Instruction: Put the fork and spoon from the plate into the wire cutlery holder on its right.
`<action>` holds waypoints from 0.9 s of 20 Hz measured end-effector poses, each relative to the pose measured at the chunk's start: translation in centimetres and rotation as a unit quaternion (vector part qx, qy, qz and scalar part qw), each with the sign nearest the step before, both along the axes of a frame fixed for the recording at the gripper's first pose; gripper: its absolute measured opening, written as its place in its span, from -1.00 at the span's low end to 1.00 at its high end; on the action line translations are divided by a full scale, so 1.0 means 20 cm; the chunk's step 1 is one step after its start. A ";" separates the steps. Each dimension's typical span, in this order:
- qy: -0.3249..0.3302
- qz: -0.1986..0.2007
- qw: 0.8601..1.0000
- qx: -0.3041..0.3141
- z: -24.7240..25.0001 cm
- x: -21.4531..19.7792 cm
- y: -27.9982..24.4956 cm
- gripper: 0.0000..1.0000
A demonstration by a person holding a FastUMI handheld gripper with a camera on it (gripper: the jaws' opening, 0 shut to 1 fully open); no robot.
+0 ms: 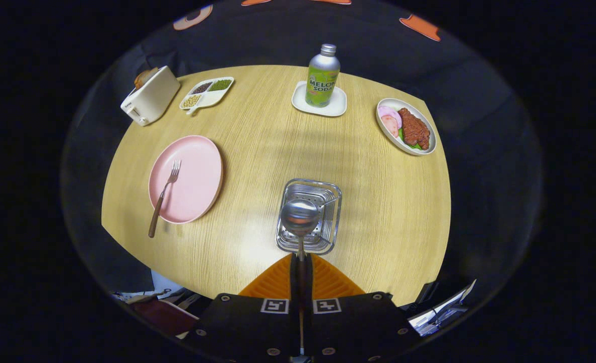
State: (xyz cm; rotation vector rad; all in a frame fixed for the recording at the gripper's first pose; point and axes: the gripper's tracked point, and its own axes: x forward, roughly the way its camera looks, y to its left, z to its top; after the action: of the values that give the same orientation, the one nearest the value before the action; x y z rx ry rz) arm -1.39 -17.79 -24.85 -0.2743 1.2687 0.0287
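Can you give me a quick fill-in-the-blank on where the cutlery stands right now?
1. The gripper is shut on the handle of the ____.
2. The spoon's bowl hangs over the wire ____.
3. The fork lies on the ____ plate, handle past its rim.
4. Beyond the holder a bottle stands on a white ____.

Missing words: spoon; holder; pink; coaster

One fisheye view rides on the gripper [301, 262], high over the table's [267, 146] near edge and tilted steeply down — its fingers close together at the bottom. It faces across the whole round top to the booth wall [277, 35] beyond — holder [309, 216] nearest, bottle [323, 75] farthest.
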 end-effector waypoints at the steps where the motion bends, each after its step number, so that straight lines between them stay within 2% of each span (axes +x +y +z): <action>1: 0.012 -0.001 1.000 -0.001 -0.02 0.01 0.00 -0.94; 8: 0.075 -0.002 0.997 -0.017 -0.14 0.08 -0.05 -0.93; 15: 0.107 -0.011 0.994 -0.030 -0.23 0.13 -0.07 -0.92; 18: 0.110 -0.003 0.993 -0.032 -0.25 0.14 -0.06 -0.92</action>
State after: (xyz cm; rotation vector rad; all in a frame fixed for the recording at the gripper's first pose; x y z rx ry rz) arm 1.32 -18.94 -29.95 -0.3299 1.4910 0.0133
